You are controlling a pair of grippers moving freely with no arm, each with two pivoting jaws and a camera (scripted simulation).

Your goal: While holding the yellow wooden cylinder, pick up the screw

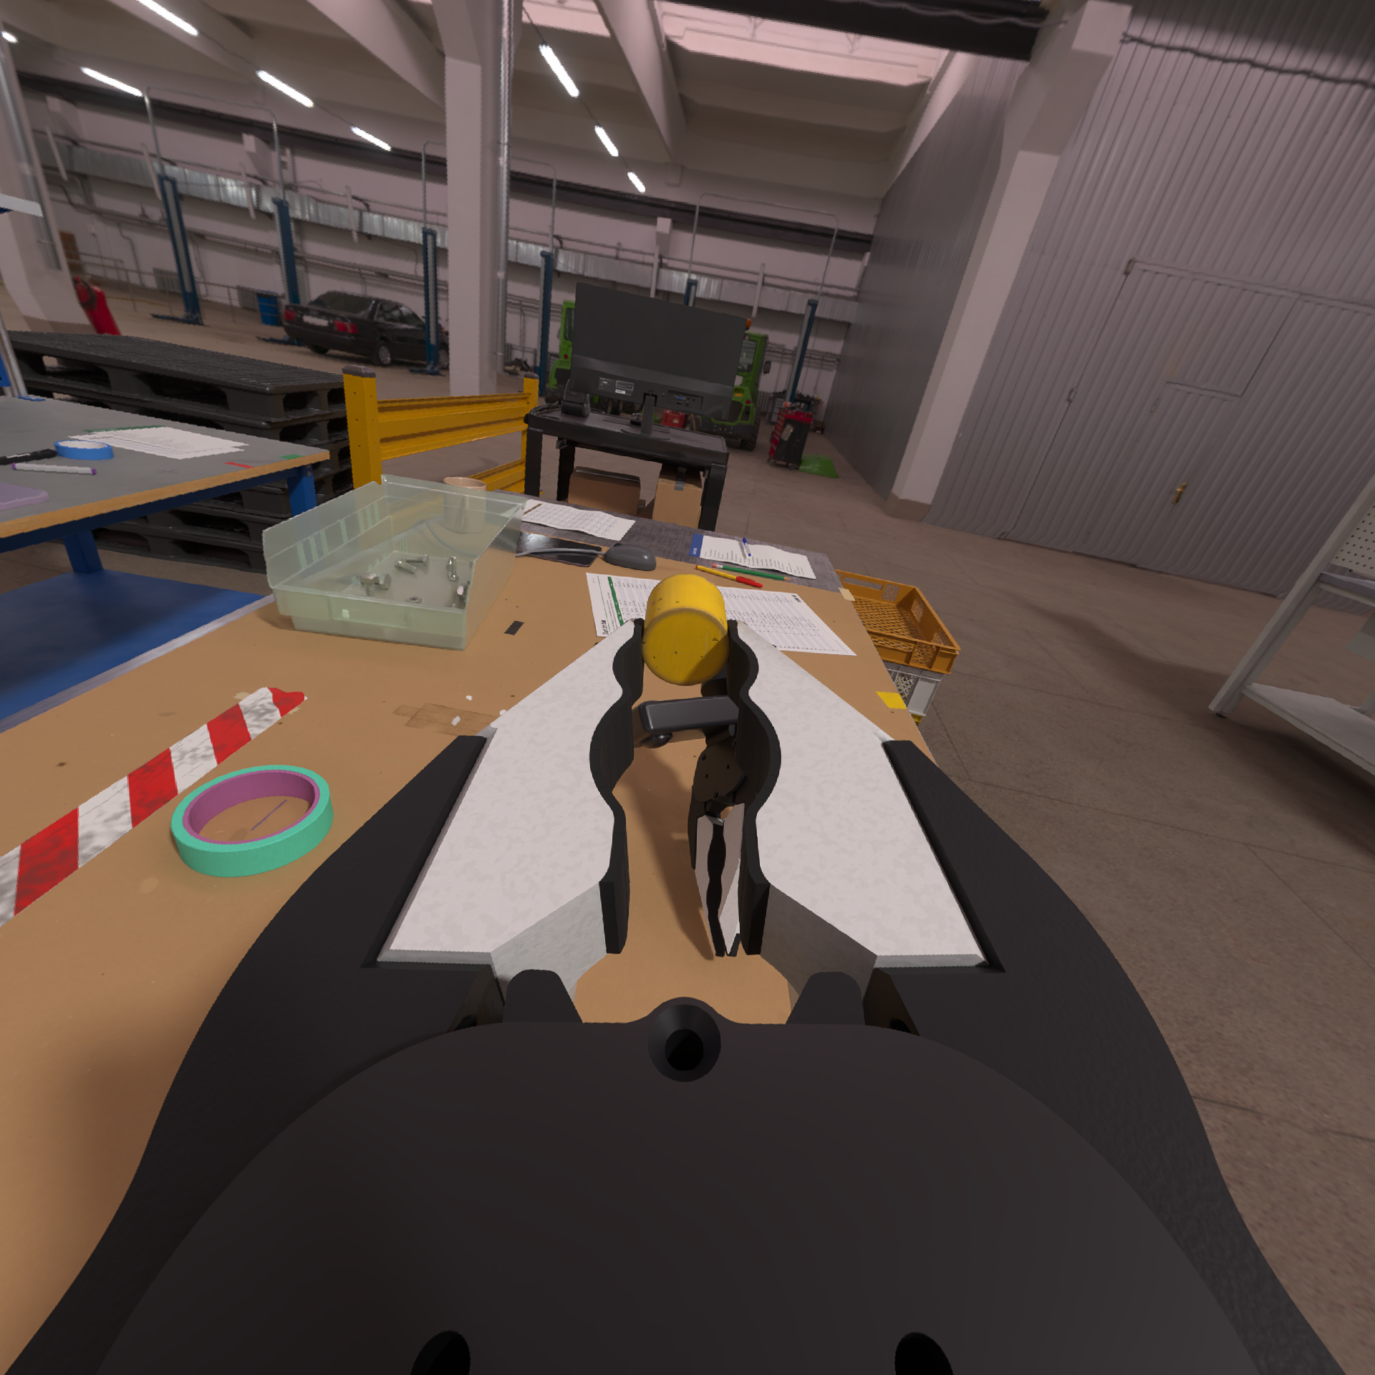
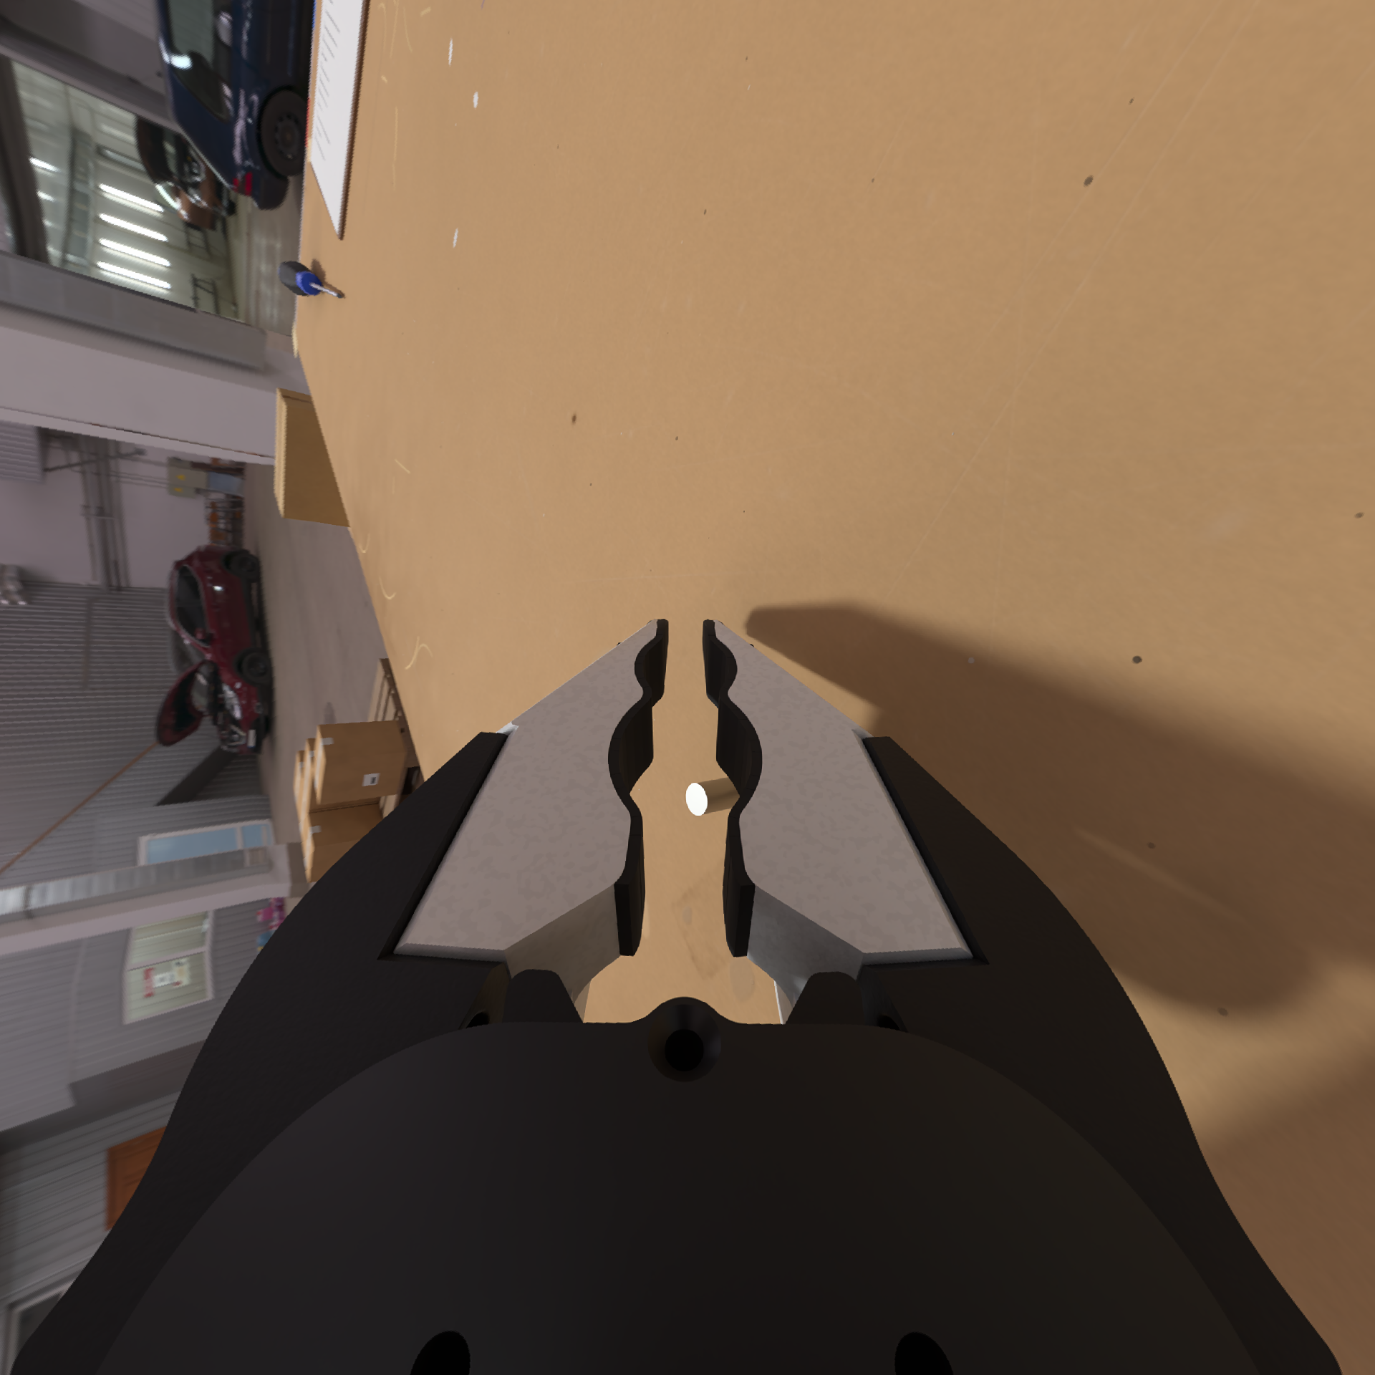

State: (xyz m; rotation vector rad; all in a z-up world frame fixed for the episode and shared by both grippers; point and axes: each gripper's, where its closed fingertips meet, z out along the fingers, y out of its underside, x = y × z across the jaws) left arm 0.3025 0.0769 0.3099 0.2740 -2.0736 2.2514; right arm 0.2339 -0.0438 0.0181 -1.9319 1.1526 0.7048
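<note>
The table [image 1: 335, 744] is the big tan sheet under everything, and both grippers work just above it. Left gripper [image 1: 684, 643] sits level, fingers pinching the yellow cylinder [image 1: 684, 632] right at the tips, so it's parked up off the board and out of the other one's way, I'd guess. Below and past those tips you can see the right gripper [image 1: 718, 841] pointing down at the table. In its own view, the right gripper [image 2: 684, 625] is slightly spread, a narrow gap at the tips, nothing clamped. The screw [image 2: 707, 797] lies on the table inside that gap, back from the tips and hugging the right-hand finger, pale end facing left. Looks lined up for the grab but off-centre, so closing may nudge it sideways first.
</note>
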